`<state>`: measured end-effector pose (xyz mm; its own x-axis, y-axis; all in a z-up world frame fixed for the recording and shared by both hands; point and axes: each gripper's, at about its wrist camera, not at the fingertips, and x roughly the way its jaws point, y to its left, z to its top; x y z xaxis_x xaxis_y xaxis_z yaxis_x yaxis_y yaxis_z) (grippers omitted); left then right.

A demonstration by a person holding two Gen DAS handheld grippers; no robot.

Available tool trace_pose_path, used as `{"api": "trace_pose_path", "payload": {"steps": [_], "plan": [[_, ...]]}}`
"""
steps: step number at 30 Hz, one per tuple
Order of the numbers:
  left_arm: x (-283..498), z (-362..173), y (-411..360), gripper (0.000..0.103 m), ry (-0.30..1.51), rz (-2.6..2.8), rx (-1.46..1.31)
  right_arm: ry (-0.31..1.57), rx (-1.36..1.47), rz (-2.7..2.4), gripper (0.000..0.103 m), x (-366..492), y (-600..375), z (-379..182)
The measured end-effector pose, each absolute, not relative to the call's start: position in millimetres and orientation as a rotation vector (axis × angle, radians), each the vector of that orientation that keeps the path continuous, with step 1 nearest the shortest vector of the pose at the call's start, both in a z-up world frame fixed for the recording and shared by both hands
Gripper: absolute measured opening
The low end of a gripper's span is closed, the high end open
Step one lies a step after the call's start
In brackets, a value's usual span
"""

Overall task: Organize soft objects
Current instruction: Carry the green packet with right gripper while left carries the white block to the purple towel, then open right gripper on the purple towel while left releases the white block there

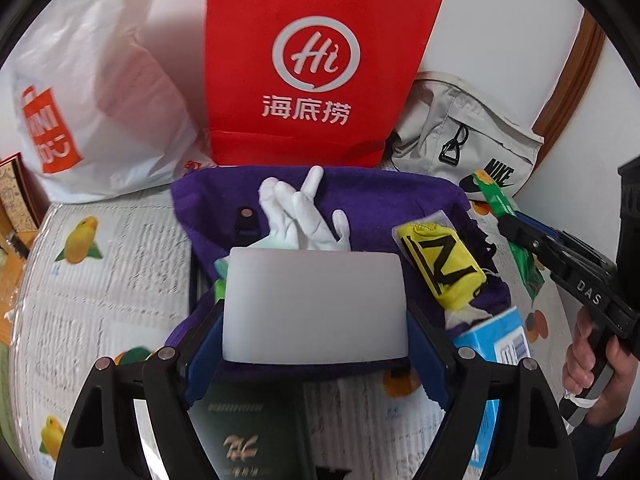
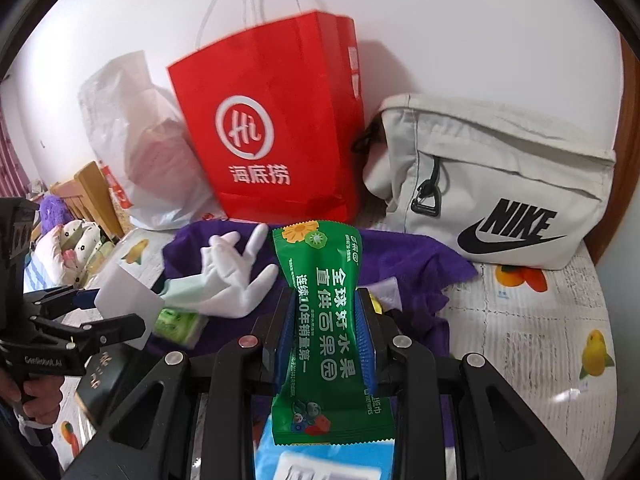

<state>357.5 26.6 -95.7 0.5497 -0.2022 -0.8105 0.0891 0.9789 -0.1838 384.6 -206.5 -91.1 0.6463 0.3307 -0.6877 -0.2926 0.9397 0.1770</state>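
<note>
My left gripper is shut on a white foam block, its blue pads pressing the block's two sides above a purple cloth. White gloves lie on that cloth just beyond the block, and a yellow pouch with black lettering lies to the right. My right gripper is shut on a green wet-wipes packet, held upright by its middle. In the left wrist view the right gripper comes in from the right with the packet.
A red paper bag stands against the wall, with a white plastic bag on its left and a pale Nike bag on its right. A blue box and a dark green booklet lie near me on the printed bedcover.
</note>
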Motion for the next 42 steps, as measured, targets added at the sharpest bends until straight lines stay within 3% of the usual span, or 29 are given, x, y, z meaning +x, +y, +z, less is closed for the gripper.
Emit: {"api": "trace_pose_path", "payload": {"steps": [18,26,29,31,33,42], "plan": [[409.0,-137.6,8.8,0.082,1.065,-0.147,-0.063,0.929,0.016,0.348,0.030,434.1,-203.8,-137.6],[412.1,-141.4,10.3,0.085,1.081,-0.144,-0.061,0.967,0.022,0.346,0.035,438.2,-201.8,-146.8],[412.6,-141.9,9.0,0.088,1.083,-0.119,-0.043,0.964,0.023,0.356,0.043,437.1,-200.2,-144.6],[412.4,-141.3,9.5,0.088,1.084,-0.117,-0.052,0.949,0.014,0.361,0.061,435.1,-198.4,-141.4],[410.9,-138.0,13.6,0.089,1.086,-0.118,-0.082,0.924,0.001,0.345,0.066,431.7,-198.4,-136.4],[391.5,-114.5,19.0,0.091,1.056,-0.108,-0.081,0.884,0.018,0.339,0.068,405.7,-203.7,-112.5]]}}
